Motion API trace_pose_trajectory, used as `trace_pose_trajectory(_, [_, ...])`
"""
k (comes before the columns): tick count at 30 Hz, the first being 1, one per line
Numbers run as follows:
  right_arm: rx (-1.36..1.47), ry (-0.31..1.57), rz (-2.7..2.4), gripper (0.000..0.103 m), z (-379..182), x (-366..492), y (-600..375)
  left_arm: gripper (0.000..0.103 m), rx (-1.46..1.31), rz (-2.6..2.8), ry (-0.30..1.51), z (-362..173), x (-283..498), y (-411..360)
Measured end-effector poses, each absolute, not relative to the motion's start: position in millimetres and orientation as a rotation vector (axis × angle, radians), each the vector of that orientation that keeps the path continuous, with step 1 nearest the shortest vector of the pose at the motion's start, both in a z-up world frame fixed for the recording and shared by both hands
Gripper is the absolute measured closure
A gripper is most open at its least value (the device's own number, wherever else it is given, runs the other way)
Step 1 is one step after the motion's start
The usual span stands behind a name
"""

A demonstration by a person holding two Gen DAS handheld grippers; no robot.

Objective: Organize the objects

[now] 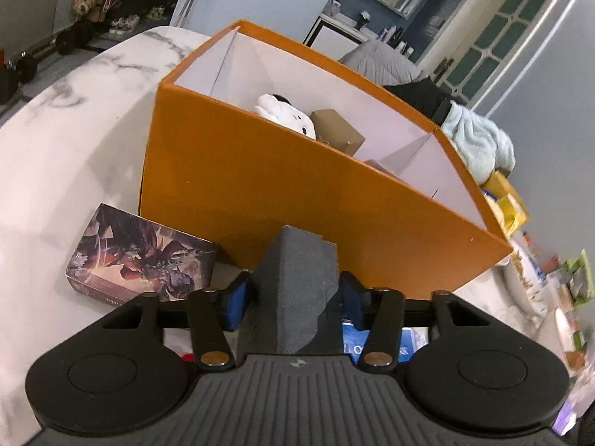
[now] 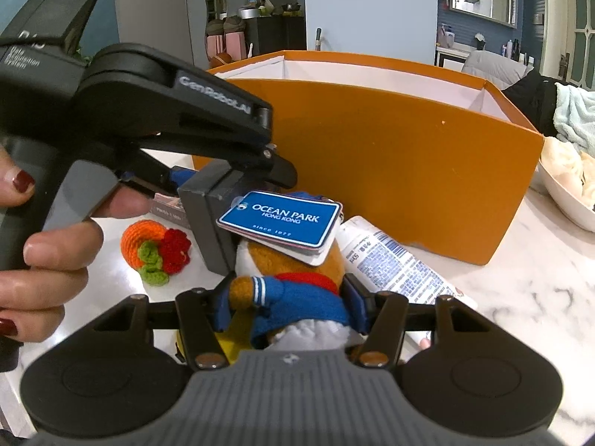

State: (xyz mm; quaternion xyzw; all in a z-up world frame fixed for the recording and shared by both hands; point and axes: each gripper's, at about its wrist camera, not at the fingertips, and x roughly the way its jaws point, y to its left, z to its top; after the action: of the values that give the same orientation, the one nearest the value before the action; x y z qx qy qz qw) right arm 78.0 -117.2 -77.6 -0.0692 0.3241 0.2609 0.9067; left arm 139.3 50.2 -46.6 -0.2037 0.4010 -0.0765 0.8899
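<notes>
My left gripper [image 1: 293, 297] is shut on a dark grey block [image 1: 297, 267], held up just in front of the orange box [image 1: 260, 193]. In the right wrist view a hand carries that left gripper [image 2: 208, 189], and the grey block [image 2: 212, 230] hangs tilted above the table. My right gripper [image 2: 286, 297] is shut on a brown plush toy [image 2: 308, 256] in a blue sailor top with a blue Ocean Park tag [image 2: 282, 219]. The orange box [image 2: 390, 156] stands open behind it. A white plush [image 1: 286, 111] and a small brown box [image 1: 334, 130] lie inside.
On the marble table [image 1: 55, 171] lie a card box with dragon art [image 1: 137, 252], an orange, red and green crochet piece [image 2: 156, 249] and a white tube with blue print [image 2: 390, 260]. A white bowl [image 2: 565, 193] sits at the right, with a pale blue cloth [image 1: 479, 141] beyond the box.
</notes>
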Motion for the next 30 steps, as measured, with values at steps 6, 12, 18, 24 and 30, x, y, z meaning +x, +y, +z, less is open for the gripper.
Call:
trace_pose_trajectory(6, [-0.128, 0.665, 0.542, 0.043, -79.0, 81.1, -119.3, 0.054, -0.391, -0.152, 0.806, -44.1, 134.0, 48.9])
trace_pose_trajectory(12, [-0.021, 0.649, 0.538, 0.048, -75.2, 82.9, -132.6, 0.063, -0.430, -0.179, 0.766, -36.1, 127.4, 56.7])
trace_pose_trajectory(18, [0.063, 0.642, 0.543, 0.048, -64.7, 82.1, -149.0, 0.063, -0.424, -0.177, 0.734, -24.3, 121.7, 59.6])
trace_pose_trajectory(24, [0.114, 0.611, 0.551, 0.048, -50.6, 68.7, -159.9, 0.063, -0.432, -0.181, 0.718, -16.2, 110.9, 64.9])
trace_pose_trajectory(30, [0.125, 0.603, 0.517, 0.047, -43.9, 57.1, -171.6, 0.063, -0.384, -0.161, 0.702, -9.6, 97.9, 64.0])
